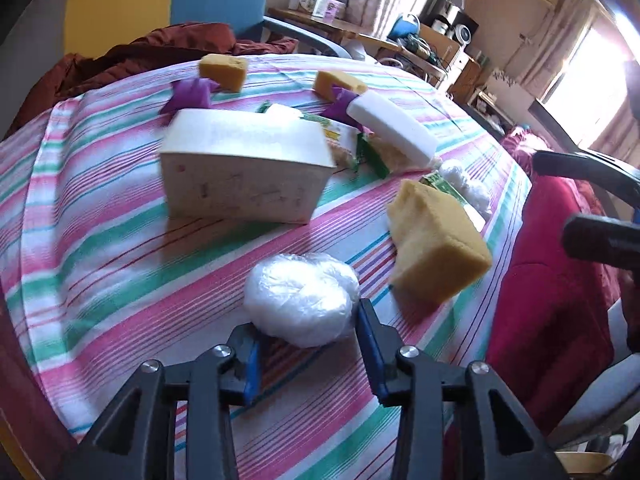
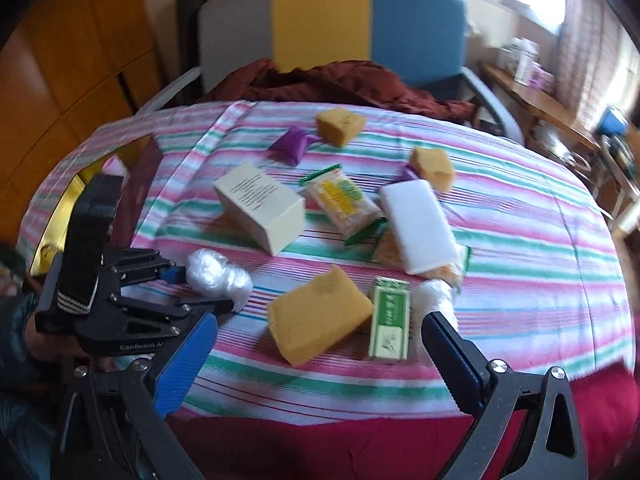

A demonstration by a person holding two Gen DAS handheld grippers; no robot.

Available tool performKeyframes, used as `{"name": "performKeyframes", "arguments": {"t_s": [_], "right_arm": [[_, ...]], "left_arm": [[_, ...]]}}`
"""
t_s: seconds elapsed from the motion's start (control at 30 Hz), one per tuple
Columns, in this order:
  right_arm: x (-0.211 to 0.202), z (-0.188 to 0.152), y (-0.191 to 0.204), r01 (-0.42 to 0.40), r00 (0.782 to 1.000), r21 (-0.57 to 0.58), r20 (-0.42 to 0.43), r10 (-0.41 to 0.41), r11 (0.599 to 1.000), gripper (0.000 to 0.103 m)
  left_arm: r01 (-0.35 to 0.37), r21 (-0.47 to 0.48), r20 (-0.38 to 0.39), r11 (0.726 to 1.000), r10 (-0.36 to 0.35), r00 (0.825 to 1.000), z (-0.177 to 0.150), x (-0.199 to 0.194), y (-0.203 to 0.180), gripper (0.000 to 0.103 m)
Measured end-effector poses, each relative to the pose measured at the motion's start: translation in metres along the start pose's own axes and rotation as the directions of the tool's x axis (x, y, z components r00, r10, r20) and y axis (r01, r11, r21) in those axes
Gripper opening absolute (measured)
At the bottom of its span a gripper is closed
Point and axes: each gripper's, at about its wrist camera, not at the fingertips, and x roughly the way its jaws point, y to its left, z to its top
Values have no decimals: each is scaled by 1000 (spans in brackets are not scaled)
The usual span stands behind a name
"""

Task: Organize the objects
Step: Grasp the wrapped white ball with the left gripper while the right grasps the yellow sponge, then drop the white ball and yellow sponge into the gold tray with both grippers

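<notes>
A striped tablecloth (image 1: 100, 240) carries scattered items. My left gripper (image 1: 308, 336) is around a clear plastic wad (image 1: 302, 298), jaws on either side of it, apparently touching; it shows in the right wrist view (image 2: 218, 276) too. My right gripper (image 2: 320, 344) is open wide above the front edge, facing a large yellow sponge (image 2: 318, 320) and a green box (image 2: 390, 318). A cream box (image 1: 244, 172) lies mid-table. Further items: a white foam block (image 2: 420, 226), snack packets (image 2: 340, 204), two smaller sponges (image 2: 340, 124) (image 2: 432, 168), a purple pouch (image 2: 294, 144).
A dark red box with a gold inside (image 2: 132, 196) stands at the table's left. A chair with a maroon cloth (image 2: 332, 80) is behind the table. A red cloth (image 1: 552, 260) lies off the near edge. A cluttered desk (image 1: 360, 32) stands beyond.
</notes>
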Motion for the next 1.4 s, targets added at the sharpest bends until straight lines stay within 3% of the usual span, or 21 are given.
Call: {"name": "performKeyframes", "arguments": {"t_s": [0.23, 0.6, 0.63, 0.67, 0.73, 0.77, 1.1, 1.4], "right_arm": [[48, 25, 19, -73, 983, -230, -182, 31, 970, 103], [119, 31, 27, -135, 913, -354, -407, -22, 925, 103], [122, 28, 28, -138, 908, -362, -418, -28, 922, 99], [123, 26, 28, -143, 905, -366, -425, -28, 919, 88], [121, 24, 28, -101, 912, -392, -403, -72, 915, 73], [119, 24, 26, -92, 915, -387, -396, -75, 917, 70], [77, 34, 25, -32, 971, -309, -236, -44, 951, 69], [47, 53, 70, -37, 998, -259, -65, 20, 965, 69]], "left_arm": [[-20, -16, 27, 1000, 20, 999, -19, -17, 12, 40], [-17, -15, 71, 1000, 18, 997, -27, -38, 8, 40], [-15, -17, 77, 1000, 16, 997, -27, -40, 8, 40], [-11, -21, 82, 1000, 13, 997, -27, -43, 8, 40], [-8, -30, 97, 1000, 11, 995, -28, -50, 9, 40], [-8, -32, 101, 999, 11, 995, -28, -52, 9, 40], [-42, -86, 185, 995, 57, 981, -35, -97, 17, 40], [-99, -197, 266, 975, 150, 952, -50, -148, 43, 40]]}}
